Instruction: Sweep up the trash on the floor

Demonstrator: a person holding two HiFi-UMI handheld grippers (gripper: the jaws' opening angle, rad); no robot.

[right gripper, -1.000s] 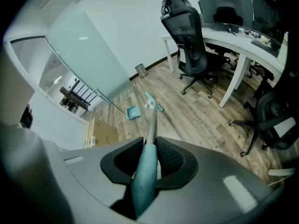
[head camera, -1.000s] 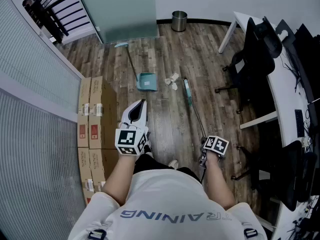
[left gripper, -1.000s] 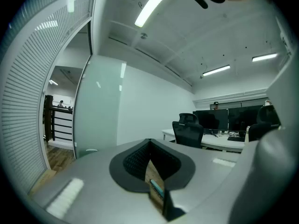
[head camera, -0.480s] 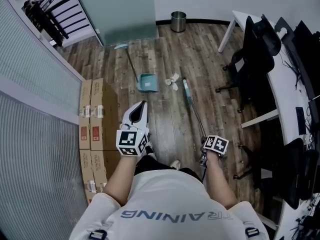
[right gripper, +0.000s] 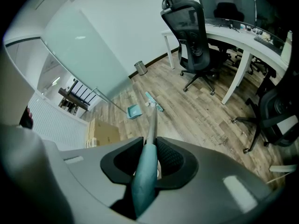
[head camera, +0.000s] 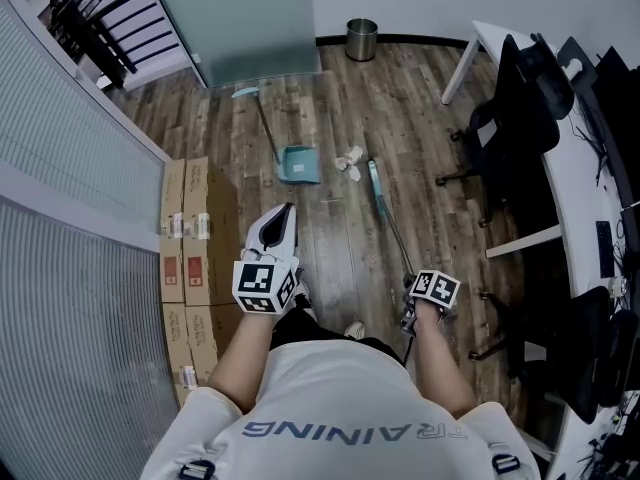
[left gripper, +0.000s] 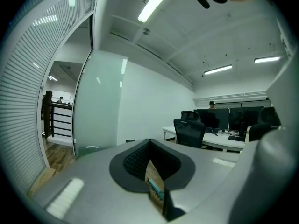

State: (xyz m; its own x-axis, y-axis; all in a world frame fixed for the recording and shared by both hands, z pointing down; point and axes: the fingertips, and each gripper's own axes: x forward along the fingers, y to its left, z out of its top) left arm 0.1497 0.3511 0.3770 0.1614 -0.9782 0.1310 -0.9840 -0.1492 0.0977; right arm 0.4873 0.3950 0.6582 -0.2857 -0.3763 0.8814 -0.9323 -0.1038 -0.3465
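My right gripper (right gripper: 148,158) clamps the long teal-handled broom (head camera: 383,208); my left gripper (head camera: 276,226) is closed, empty. Crumpled white paper trash (head camera: 348,160) lies on the wood floor (head camera: 330,98) between broom head and teal plastic dustpan (head camera: 298,165). I'd use short, low strokes toward the pan.

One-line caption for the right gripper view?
Right gripper clamps the teal broom handle, brush head on the wood floor near the teal dustpan.

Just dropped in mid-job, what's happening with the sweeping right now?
The right gripper has its jaws shut on the teal handle of the broom, whose head rests on the floor beside the crumpled paper trash, next to the dustpan. The left gripper is shut and empty, held out level. The trash lies outside the dustpan.
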